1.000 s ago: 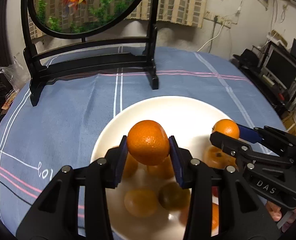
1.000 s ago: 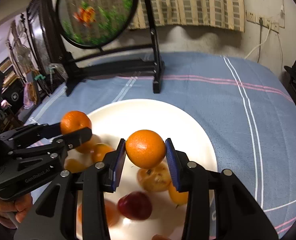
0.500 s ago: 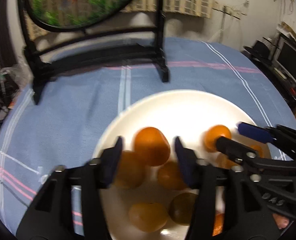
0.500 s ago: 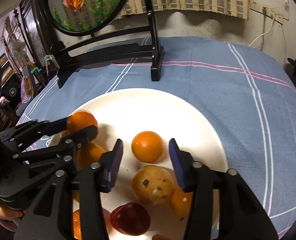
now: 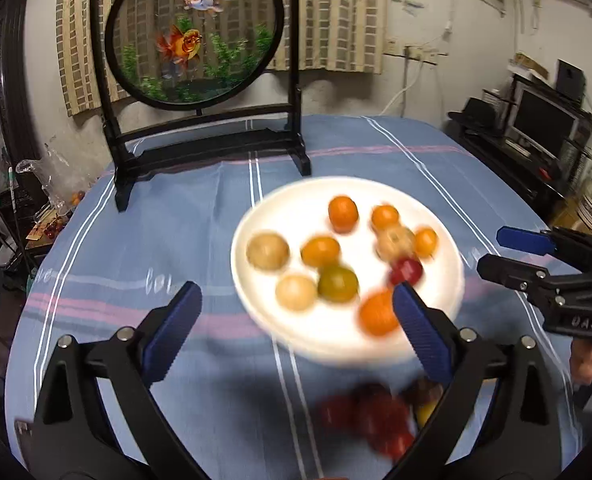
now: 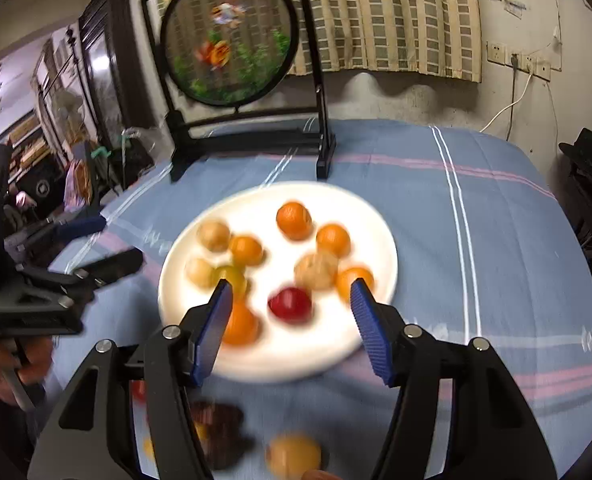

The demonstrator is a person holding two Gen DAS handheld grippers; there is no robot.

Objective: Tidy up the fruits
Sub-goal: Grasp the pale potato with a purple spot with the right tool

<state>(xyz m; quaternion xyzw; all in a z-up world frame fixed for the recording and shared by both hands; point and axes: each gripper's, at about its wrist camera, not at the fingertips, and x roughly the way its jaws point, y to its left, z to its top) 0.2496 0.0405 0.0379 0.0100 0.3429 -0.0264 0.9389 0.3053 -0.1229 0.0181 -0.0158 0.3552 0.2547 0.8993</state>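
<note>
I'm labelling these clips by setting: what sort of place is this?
Probably a lived-in home room: a blue striped tablecloth under a white plate of fruit, a round goldfish screen on a black stand, and a monitor.

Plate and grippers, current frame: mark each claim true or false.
1. Both grippers are open and empty. True: left gripper and right gripper hold nothing.
2. The plate is empty. False: it holds about ten fruits.
3. A red fruit lies on the plate. True.
4. No fruit is left off the plate. False: loose fruit lies on the cloth nearer the cameras.
5. The goldfish screen stands beyond the plate. True.
</note>
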